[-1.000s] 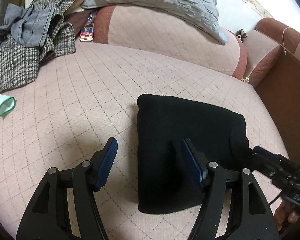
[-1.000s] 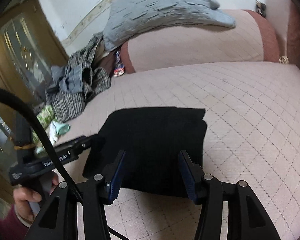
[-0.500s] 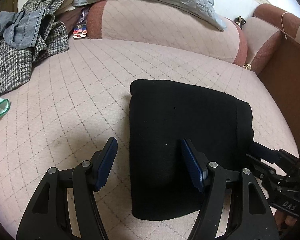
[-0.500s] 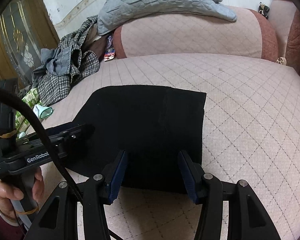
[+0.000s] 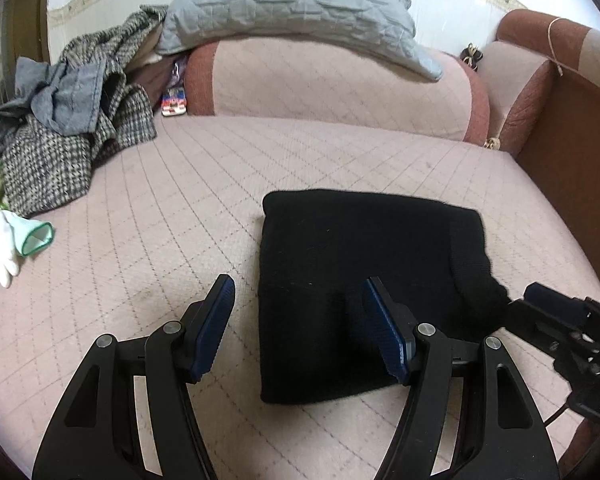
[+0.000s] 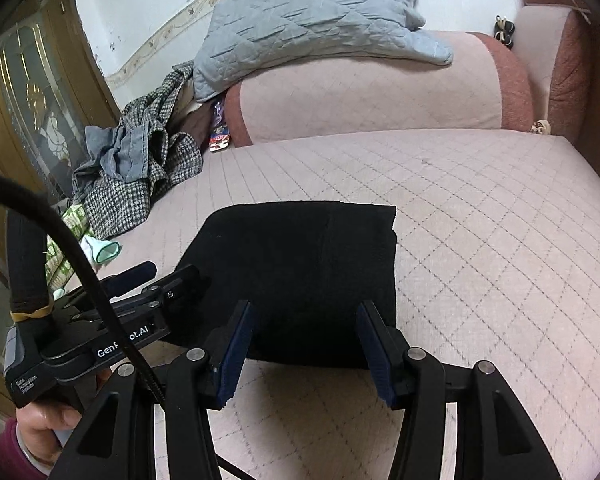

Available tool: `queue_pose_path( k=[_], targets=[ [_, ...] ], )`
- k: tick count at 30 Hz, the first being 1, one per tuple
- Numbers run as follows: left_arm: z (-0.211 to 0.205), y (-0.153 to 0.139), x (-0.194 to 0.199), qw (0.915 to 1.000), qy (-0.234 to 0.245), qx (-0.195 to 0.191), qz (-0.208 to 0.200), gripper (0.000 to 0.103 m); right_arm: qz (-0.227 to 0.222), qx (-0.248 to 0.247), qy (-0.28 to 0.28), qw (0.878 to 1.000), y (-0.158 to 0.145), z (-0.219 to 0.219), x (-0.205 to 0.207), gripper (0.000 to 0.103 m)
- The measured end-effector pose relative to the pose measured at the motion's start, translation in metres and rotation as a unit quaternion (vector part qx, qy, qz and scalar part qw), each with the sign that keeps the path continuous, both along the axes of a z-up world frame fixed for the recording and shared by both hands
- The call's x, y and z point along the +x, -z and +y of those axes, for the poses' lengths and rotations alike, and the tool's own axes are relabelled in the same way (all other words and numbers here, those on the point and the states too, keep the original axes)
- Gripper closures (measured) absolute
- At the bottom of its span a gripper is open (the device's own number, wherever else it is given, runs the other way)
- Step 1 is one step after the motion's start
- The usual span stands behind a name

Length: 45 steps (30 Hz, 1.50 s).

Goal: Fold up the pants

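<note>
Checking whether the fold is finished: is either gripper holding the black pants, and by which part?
Nothing is held. The left gripper and right gripper are both open above the folded black pants.

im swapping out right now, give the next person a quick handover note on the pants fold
Left gripper: open, empty, hovering at the near left edge of the black pants, one finger over the fabric and one over the bare sofa seat.
Right gripper: open, empty, hovering over the near edge of the pants.
Pants: lying flat on the seat as a compact folded rectangle, edges roughly square.
Done: the fold looks complete or close to it.
Left: probably only a check or a last tidy of the edges; whether another fold is wanted cannot be told.
Keep clear of the pile of clothes at the far left.
</note>
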<state>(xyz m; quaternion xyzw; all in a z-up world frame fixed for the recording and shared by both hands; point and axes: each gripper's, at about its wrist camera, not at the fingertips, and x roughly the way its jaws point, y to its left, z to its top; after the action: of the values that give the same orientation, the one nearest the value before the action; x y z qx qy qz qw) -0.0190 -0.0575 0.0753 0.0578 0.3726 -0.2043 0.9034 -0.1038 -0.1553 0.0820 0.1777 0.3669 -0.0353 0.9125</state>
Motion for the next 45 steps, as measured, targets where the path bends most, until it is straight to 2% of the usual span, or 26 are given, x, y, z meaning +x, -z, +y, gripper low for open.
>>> queue_pose_path(
  k=[13, 17, 20, 25, 28, 38, 45],
  targets=[
    [0.027, -0.02, -0.054, 0.9988, -0.031, 0.0, -0.038, 0.036, -0.004, -0.021, 0.03, 0.999, -0.009, 0.014, -0.026, 0.051],
    [0.043, -0.021, -0.064, 0.9985, -0.044, -0.018, -0.026, 0.036, -0.002, -0.021, 0.028, 0.999, -0.009, 0.023, -0.03, 0.05],
    [0.044, -0.024, -0.068, 0.9981, -0.046, -0.008, -0.039, 0.036, -0.001, -0.024, 0.024, 0.999, -0.01, 0.029, -0.031, 0.05],
    [0.045, -0.025, -0.07, 0.9976, -0.039, -0.003, -0.057, 0.036, -0.006, -0.043, 0.02, 0.999, -0.015, 0.039, -0.034, 0.048],
    [0.047, -0.022, -0.066, 0.9979, -0.038, -0.006, -0.052, 0.036, -0.004, -0.046, 0.026, 0.999, -0.013, 0.04, -0.035, 0.041],
    [0.054, -0.016, -0.052, 0.9986, -0.042, -0.022, -0.024, 0.036, 0.002, -0.05, 0.025, 0.998, -0.011, 0.045, -0.03, 0.041],
    [0.052, -0.017, -0.056, 0.9986, -0.037, -0.018, -0.035, 0.036, 0.006, -0.051, 0.021, 0.998, -0.007, 0.046, -0.027, 0.041]
  ],
)
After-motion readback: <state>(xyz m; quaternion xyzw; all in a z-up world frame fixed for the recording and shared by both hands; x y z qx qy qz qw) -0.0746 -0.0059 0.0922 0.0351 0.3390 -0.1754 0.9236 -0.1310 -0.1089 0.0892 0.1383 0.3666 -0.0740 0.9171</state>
